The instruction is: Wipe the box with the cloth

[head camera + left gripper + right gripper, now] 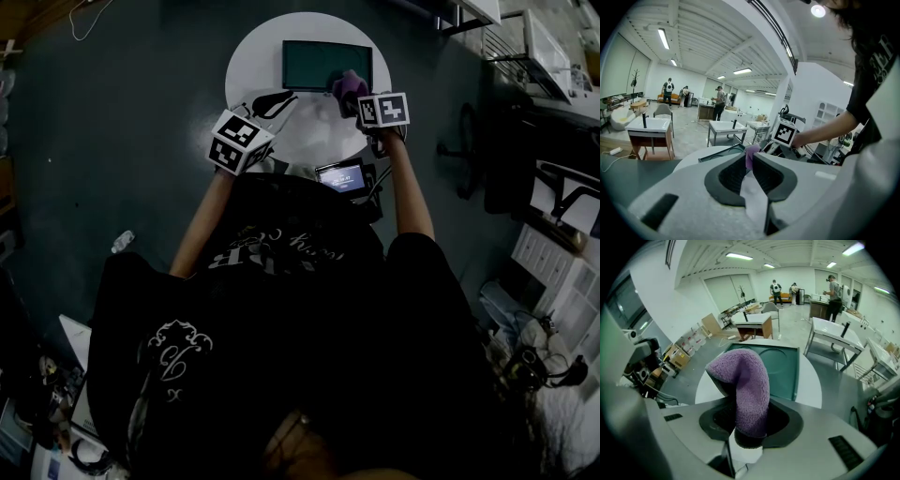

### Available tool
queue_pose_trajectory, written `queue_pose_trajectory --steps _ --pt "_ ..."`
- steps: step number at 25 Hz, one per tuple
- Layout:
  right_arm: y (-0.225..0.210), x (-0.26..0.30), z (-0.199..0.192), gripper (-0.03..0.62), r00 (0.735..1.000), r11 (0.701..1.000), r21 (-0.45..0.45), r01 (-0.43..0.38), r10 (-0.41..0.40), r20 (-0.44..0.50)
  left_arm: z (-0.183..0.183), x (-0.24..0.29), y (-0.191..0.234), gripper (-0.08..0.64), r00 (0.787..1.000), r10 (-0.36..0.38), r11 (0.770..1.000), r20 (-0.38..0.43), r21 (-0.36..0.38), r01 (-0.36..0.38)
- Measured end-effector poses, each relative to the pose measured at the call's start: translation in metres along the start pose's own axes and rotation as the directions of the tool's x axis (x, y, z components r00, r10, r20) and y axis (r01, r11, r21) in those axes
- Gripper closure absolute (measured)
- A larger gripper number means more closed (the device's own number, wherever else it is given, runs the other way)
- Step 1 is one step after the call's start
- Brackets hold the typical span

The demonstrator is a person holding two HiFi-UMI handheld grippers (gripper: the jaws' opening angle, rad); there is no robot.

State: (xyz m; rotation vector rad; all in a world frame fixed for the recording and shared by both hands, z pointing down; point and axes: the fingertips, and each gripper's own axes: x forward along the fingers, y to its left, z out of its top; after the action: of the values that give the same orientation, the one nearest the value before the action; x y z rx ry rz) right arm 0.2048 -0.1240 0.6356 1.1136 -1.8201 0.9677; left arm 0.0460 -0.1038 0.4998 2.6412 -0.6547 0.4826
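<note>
Left gripper (286, 97): jaws drawn close, barely a slit between, nothing held. Low over the round white table (246, 58), just off the near left corner of the box (319, 64). Mid-table: that box, green and shallow. Right gripper (749, 420): clamped on the purple cloth (746, 376), wad bulging past the jaws, at the box's near right corner.

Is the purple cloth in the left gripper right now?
No, the purple cloth is pinched between the jaws of the right gripper, as the right gripper view shows.
</note>
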Motion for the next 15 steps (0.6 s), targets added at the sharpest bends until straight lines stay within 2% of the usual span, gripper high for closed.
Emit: queue_pose_trajectory --steps 3,7,12,15 --pt "0.037 0.006 0.01 0.477 0.995 0.988 -0.123 -0.099 0.099 0.001 -0.002 -0.003 0.004 0.522 1.0 0.016 1.0 0.003 -0.009 -0.016" --pt "0.084 0.024 0.008 0.477 0.975 0.928 -0.3 -0.221 0.211 -0.065 -0.004 -0.004 0.006 0.522 0.999 0.036 0.999 0.003 -0.02 -0.036" --pt "0.129 0.056 -0.012 0.477 0.952 0.847 -0.438 -0.3 0.234 -0.2 -0.003 -0.013 0.008 0.522 0.998 0.065 0.997 0.015 -0.038 -0.065" --pt "0.146 0.073 -0.017 0.477 0.943 0.823 -0.473 -0.316 0.217 -0.253 -0.006 -0.021 0.011 0.522 0.996 0.085 0.995 0.014 -0.045 -0.084"
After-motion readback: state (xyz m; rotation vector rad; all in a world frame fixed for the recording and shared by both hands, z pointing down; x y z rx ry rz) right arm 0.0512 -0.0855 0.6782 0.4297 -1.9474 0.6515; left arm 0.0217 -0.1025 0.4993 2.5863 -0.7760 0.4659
